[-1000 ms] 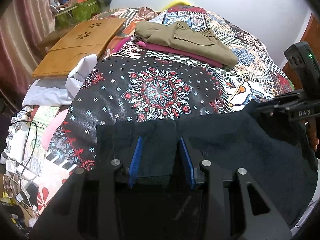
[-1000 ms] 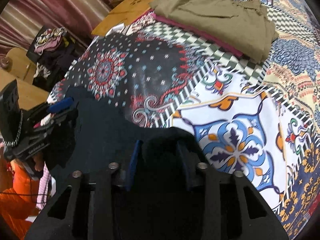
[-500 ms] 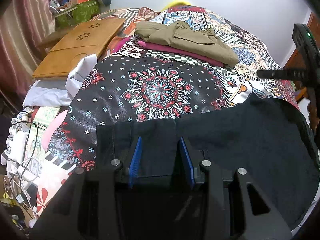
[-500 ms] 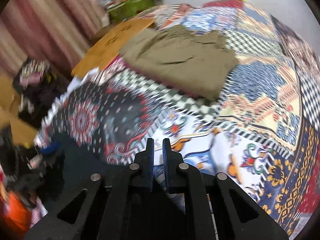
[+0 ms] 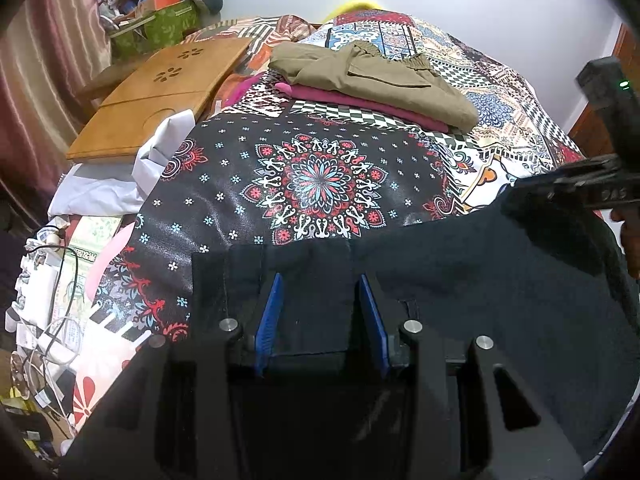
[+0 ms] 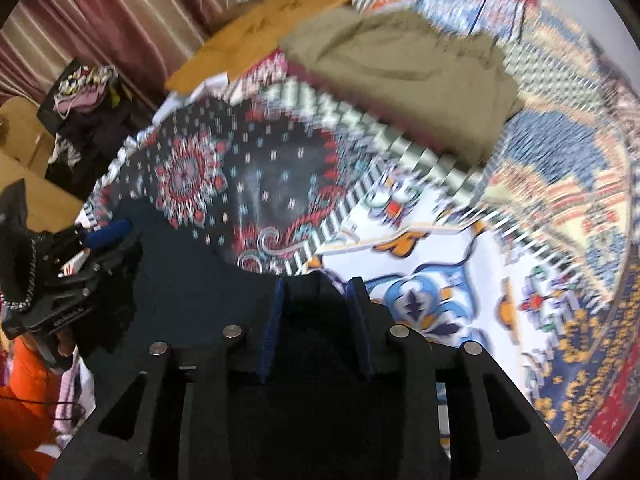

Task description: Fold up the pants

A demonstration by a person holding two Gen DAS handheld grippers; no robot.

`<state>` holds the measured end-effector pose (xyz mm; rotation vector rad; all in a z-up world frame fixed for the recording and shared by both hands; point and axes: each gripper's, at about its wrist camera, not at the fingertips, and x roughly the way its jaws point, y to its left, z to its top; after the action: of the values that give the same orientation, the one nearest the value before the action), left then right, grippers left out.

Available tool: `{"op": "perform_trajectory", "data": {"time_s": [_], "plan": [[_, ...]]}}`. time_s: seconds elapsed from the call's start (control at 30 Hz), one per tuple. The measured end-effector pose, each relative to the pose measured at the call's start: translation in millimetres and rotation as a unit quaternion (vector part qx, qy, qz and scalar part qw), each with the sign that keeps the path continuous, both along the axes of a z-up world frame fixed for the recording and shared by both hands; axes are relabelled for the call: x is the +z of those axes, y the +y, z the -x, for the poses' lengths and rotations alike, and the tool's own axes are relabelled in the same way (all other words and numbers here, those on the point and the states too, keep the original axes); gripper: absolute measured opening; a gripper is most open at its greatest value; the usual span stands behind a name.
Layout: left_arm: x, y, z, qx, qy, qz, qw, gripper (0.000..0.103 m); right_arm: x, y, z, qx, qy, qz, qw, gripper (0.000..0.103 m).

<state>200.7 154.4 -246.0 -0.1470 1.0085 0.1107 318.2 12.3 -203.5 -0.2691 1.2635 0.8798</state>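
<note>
Dark navy pants (image 5: 480,280) lie across the near edge of the bed; they also show in the right wrist view (image 6: 192,264). My left gripper (image 5: 320,300) is open, its blue pads on either side of the pants' left end, which lies between them. My right gripper (image 6: 316,312) is open with the pants' right end between its pads; it shows from the side in the left wrist view (image 5: 576,188). The left gripper shows in the right wrist view (image 6: 80,252).
A patterned bedspread (image 5: 320,176) covers the bed. Folded olive pants (image 5: 372,76) lie on a magenta garment (image 5: 360,100) at the back. A wooden lap table (image 5: 160,96) and white cloth (image 5: 120,184) lie at the left. Cables and clutter (image 5: 44,320) sit beside the bed.
The right gripper was open on the pants, then shut and lifted away, and is now open again with the pants' right end between its pads. The left gripper has not moved.
</note>
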Motion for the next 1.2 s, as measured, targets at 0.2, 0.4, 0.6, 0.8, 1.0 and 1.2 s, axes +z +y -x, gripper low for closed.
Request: {"op": "perform_trajectory", "data": {"time_s": [0.2, 0.4, 0.6, 0.8, 1.0, 1.2], "plan": [[-0.3, -0.1, 0.1, -0.003, -0.002, -0.003, 1.0, 0.04, -15.9, 5.2, -0.3, 0.02, 0.011, 0.015, 1.0, 0.021], [-1.0, 0.0, 0.3, -0.003, -0.003, -0.005, 1.0, 0.04, -7.2, 8.1, 7.0, 0.033, -0.031, 0.012, 0.999, 0.014], [-1.5, 0.0, 0.3, -0.003, -0.003, -0.006, 1.0, 0.04, 1.1, 5.3, -1.6, 0.027, -0.033, -0.006, 0.999, 0.01], [-3.1, 0.5, 0.4, -0.004, -0.004, -0.009, 0.9999, 0.041, 14.4, 6.4, -11.8, 0.003, -0.082, -0.01, 0.997, 0.003], [4.0, 8.6, 2.7, 0.005, -0.001, 0.012, 0.9999, 0.04, 33.2, -15.6, -26.7, -0.042, -0.059, -0.025, 0.997, 0.005], [19.7, 31.8, 19.2, 0.064, -0.003, -0.012, 0.9979, 0.051, 52.8, -44.2, 3.4, -0.037, -0.067, -0.035, 0.996, 0.01]]}}
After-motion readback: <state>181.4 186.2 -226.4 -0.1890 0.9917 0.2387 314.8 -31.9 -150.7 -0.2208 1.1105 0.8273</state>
